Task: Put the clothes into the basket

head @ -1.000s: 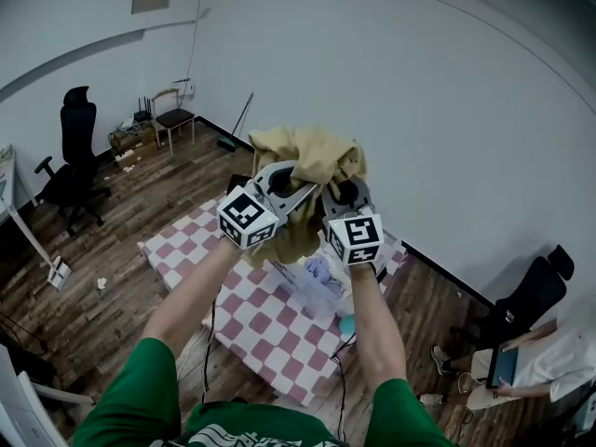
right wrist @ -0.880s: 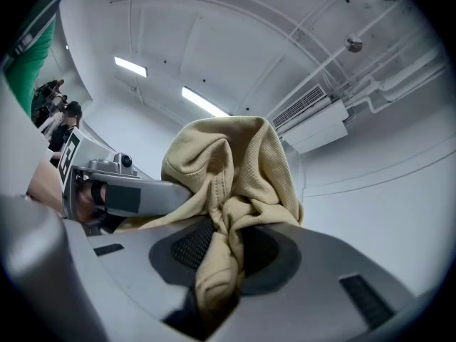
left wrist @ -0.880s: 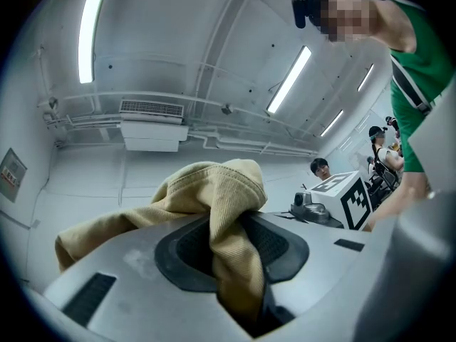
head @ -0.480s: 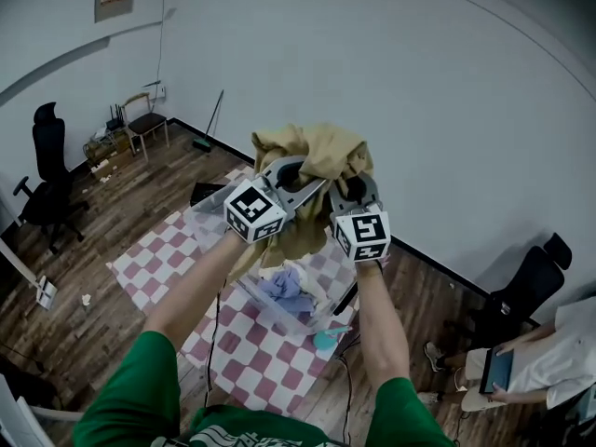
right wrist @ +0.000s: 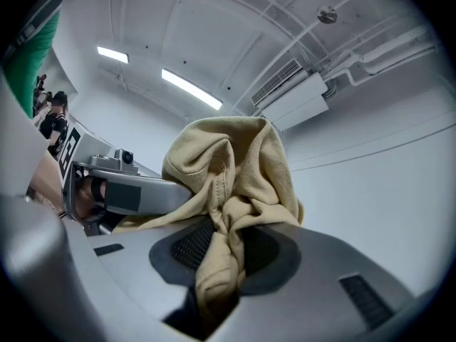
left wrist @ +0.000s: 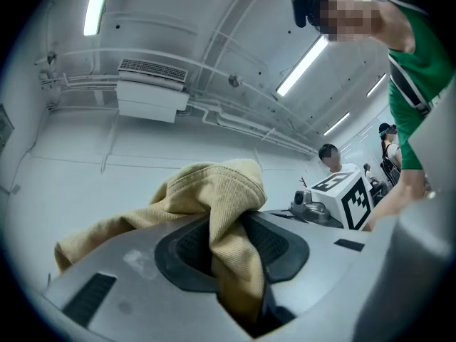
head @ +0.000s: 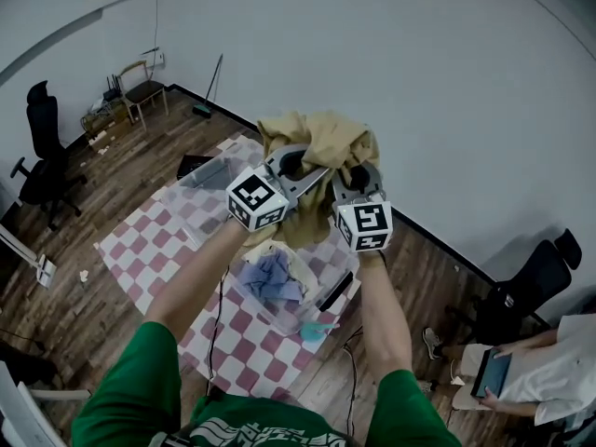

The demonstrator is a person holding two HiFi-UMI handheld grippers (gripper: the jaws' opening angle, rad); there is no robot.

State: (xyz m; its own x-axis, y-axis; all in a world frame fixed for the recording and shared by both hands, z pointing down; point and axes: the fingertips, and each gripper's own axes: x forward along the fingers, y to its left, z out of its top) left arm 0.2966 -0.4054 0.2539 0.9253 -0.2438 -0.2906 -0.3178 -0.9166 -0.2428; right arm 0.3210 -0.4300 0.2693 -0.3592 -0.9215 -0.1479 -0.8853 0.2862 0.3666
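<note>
A tan garment (head: pixel 321 152) is held up high in front of me by both grippers. My left gripper (head: pixel 296 166) is shut on its cloth; the fabric (left wrist: pixel 228 219) is pinched between the dark pads. My right gripper (head: pixel 358 177) is shut on another fold of the same garment (right wrist: pixel 228 198). Far below, a clear plastic basket (head: pixel 244 291) stands on the checkered mat with a blue cloth (head: pixel 272 277) inside. The garment's lower end hangs down over that basket, behind my arms.
A red-and-white checkered mat (head: pixel 154 240) lies on the wooden floor. Another clear bin (head: pixel 200 180) stands at the mat's far side. Office chairs (head: pixel 42 147) stand at left and at right (head: pixel 531 287). A seated person (head: pixel 521 366) holds a tablet at lower right.
The head view has swung so the mat and basket slid leftward and nearer beneath my arms. Both grippers keep their hold on the tan garment, raised as before.
</note>
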